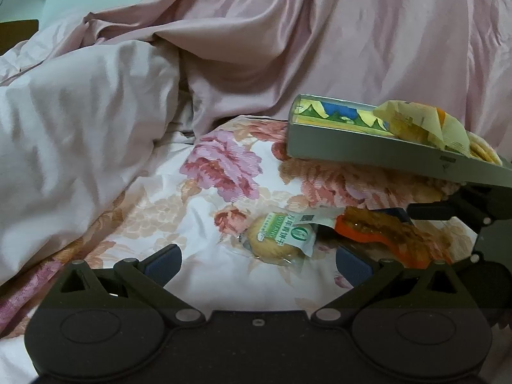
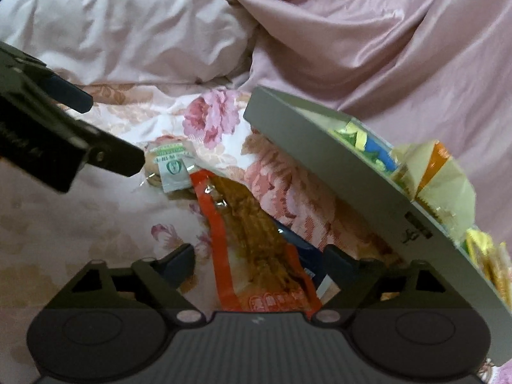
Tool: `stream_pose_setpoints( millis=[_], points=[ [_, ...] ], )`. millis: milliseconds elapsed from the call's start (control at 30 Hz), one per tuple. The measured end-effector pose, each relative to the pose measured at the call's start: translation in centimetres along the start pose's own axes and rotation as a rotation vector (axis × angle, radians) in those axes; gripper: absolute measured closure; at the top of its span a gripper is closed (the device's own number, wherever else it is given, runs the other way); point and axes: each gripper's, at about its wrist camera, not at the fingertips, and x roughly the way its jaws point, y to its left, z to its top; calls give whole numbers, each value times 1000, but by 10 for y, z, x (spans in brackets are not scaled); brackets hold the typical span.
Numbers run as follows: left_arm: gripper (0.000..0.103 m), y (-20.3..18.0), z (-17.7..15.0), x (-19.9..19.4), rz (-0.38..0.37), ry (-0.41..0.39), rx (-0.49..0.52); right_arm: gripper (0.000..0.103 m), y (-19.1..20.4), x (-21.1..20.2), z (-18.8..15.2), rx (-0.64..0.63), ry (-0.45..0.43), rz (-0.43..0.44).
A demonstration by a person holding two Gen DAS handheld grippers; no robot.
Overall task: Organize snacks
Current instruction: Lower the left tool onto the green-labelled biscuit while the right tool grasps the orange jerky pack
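A round biscuit in a clear wrapper with a green-and-white label (image 1: 277, 240) (image 2: 169, 166) lies on the floral sheet. It sits just ahead of my left gripper (image 1: 257, 265) (image 2: 112, 132), which is open and holds nothing. A long orange packet of brown snack (image 2: 256, 243) (image 1: 387, 233) lies lengthwise between the fingers of my right gripper (image 2: 259, 265). Those jaws stand wide and the pads are not pressing on it. A dark blue packet (image 2: 304, 251) peeks out from under it. A grey box (image 1: 368, 155) (image 2: 320, 166) tilts up on the right, with yellow and orange packets (image 2: 435, 176) inside.
A bunched pink duvet (image 1: 288, 41) (image 2: 368, 32) rises close behind the snacks and the box. A paler quilt fold (image 1: 80, 121) fills the left. The snacks lie on a floral bed sheet (image 1: 220, 160), soft and uneven.
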Motion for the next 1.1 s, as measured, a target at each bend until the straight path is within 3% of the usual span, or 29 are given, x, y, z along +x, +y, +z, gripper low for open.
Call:
stream_pose_setpoints(
  millis=[133,200,333,367,767,933,1100],
  points=[
    [1,-3,0,0,-3,-1,17,32,-4,2,0,22,8,30],
    [1,-4,0,1,-5,-1,25,47,-6,1,1,34,11,39],
    [1,-8,2,6,3,-3,44,55,-14,-7,6,83,5,71],
    [1,-9,3,8,2,-4,48,62,-17,-9,8,104,6,81],
    [1,-14,14,44,-53,25,87,73,-77,-23,11,507,88,166],
    [3,-14,15,65,-60,81,106,73,-81,-19,6,545,90,157],
    [18,-8,15,70,-79,84,80,72,-78,-17,5,542,84,149]
  ],
)
